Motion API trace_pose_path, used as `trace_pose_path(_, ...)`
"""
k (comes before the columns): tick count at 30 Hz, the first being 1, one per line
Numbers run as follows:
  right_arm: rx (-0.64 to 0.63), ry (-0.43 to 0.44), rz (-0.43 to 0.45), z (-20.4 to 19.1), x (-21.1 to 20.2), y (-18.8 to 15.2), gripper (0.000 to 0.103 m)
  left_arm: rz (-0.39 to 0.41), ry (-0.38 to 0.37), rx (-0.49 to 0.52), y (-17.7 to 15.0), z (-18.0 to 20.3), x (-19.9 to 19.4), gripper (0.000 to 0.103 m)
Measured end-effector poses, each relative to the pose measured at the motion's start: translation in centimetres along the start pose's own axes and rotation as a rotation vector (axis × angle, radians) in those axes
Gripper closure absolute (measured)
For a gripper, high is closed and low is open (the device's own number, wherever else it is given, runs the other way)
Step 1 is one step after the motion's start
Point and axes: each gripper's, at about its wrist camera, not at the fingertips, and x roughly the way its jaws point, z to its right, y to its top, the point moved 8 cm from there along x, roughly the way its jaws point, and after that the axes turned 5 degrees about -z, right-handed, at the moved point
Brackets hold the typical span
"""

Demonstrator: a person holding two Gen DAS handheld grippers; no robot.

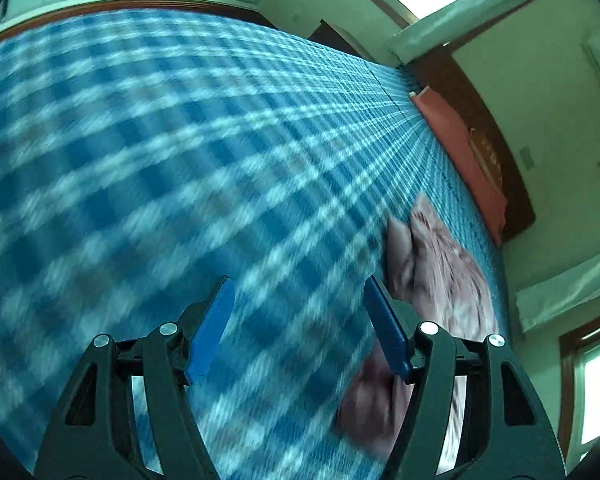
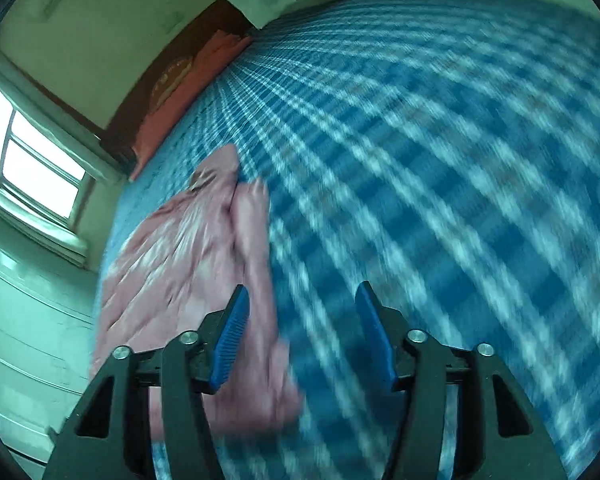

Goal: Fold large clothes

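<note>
Bed [image 2: 440, 140], garment [image 2: 188, 264] beside fingers [image 2: 232, 336]

We see our right gripper [image 2: 302, 300] held above the blue checked bedsheet [image 2: 440, 168], its two blue pads spread wide with nothing between them. The pink garment [image 2: 188, 264] lies crumpled on that sheet, and our left pad [image 2: 230, 340] overlaps its edge in the picture; whether it touches the cloth we cannot tell. Beyond the garment, at the sheet's far edge, a red pillow [image 2: 180, 108] rests against the dark wooden headboard [image 2: 156, 84]. A bright window [image 2: 32, 160] sits off the sheet, beside the headboard. Everything is blurred.
</note>
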Motion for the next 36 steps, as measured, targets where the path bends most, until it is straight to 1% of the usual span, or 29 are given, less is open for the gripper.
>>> trace_pose_path(2,0.029,0.062,-0.011,0.0,-0.5,-2.4,0.040,-0.020,-0.042,-0.029,-2.8,-0.3,-1.0,0.036)
trace_pose_path(3,0.044,0.085,-0.017,-0.4,-0.5,-3.2,0.040,-0.027,-0.051,-0.034,-3.6,-0.3,-1.2,0.036)
trace_pose_path(5,0.091,0.165,-0.031,-0.8,-0.4,-5.2,0.040,-0.051,-0.096,-0.049,-6.1,0.3,-1.2,0.035)
trace_pose_path(7,0.116,0.217,-0.042,-1.5,0.3,-6.0,0.040,-0.062,-0.127,-0.045,-7.4,1.3,-0.6,0.031)
trace_pose_path(8,0.113,0.229,-0.048,-2.1,1.0,-6.2,0.040,-0.063,-0.130,-0.046,-7.8,1.6,-0.3,0.031)
trace_pose_path(10,0.122,0.238,-0.042,-3.0,2.1,-5.8,0.040,-0.034,-0.115,-0.066,-7.8,2.5,0.2,0.025)
trace_pose_path(11,0.128,0.242,-0.034,-3.2,2.5,-5.6,0.037,-0.025,-0.129,-0.079,-7.6,3.0,0.5,0.025)
trace_pose_path(12,0.134,0.237,-0.022,-3.4,2.9,-5.5,0.037,-0.024,-0.136,-0.089,-7.5,3.4,0.8,0.025)
trace_pose_path(15,0.150,0.235,0.010,-4.2,4.1,-4.7,0.037,-0.050,-0.164,-0.141,-7.4,4.5,2.2,0.025)
trace_pose_path(17,0.151,0.226,0.018,-4.7,4.7,-4.3,0.038,-0.045,-0.160,-0.159,-7.6,4.9,2.7,0.025)
trace_pose_path(18,0.149,0.219,0.027,-4.9,4.9,-4.4,0.040,-0.043,-0.157,-0.157,-7.7,5.2,3.0,0.025)
trace_pose_path(19,0.148,0.214,0.029,-4.8,5.0,-4.5,0.048,-0.043,-0.155,-0.154,-7.9,5.2,3.1,0.025)
trace_pose_path(20,0.152,0.212,0.023,-5.0,5.4,-4.6,0.051,-0.054,-0.153,-0.158,-8.2,5.4,3.0,0.025)
trace_pose_path(22,0.163,0.217,0.021,-5.4,6.1,-4.7,0.054,-0.052,-0.193,-0.194,-8.9,5.5,2.0,0.026)
trace_pose_path(23,0.165,0.222,0.021,-5.2,6.1,-4.6,0.054,-0.024,-0.225,-0.209,-9.1,5.3,0.9,0.026)
trace_pose_path(24,0.163,0.228,0.020,-4.9,5.8,-4.7,0.054,0.001,-0.230,-0.204,-9.3,5.1,0.0,0.026)
trace_pose_path(26,0.155,0.232,0.019,-4.5,5.4,-5.0,0.054,0.068,-0.212,-0.164,-9.7,4.5,-1.7,0.026)
trace_pose_path(27,0.152,0.232,0.019,-4.2,5.2,-5.1,0.054,0.073,-0.209,-0.151,-9.7,4.3,-1.7,0.025)
trace_pose_path(28,0.149,0.232,0.022,-4.2,5.2,-5.1,0.054,0.063,-0.208,-0.143,-9.6,4.3,-1.2,0.024)
trace_pose_path(29,0.148,0.231,0.025,-4.1,5.2,-5.2,0.054,0.023,-0.204,-0.152,-9.8,4.3,-0.2,0.024)
trace_pose_path(30,0.146,0.230,0.027,-3.8,5.0,-5.4,0.054,-0.003,-0.210,-0.171,-10.0,4.1,0.5,0.024)
trace_pose_path(31,0.143,0.229,0.029,-3.6,4.9,-5.5,0.054,-0.036,-0.234,-0.202,-10.2,4.1,1.3,0.024)
trace_pose_path(32,0.142,0.230,0.030,-3.3,4.8,-5.6,0.054,-0.041,-0.244,-0.212,-10.2,4.4,2.1,0.024)
trace_pose_path(36,0.137,0.233,0.038,-3.2,4.7,-6.1,0.054,-0.023,-0.240,-0.147,-9.3,6.5,3.4,0.021)
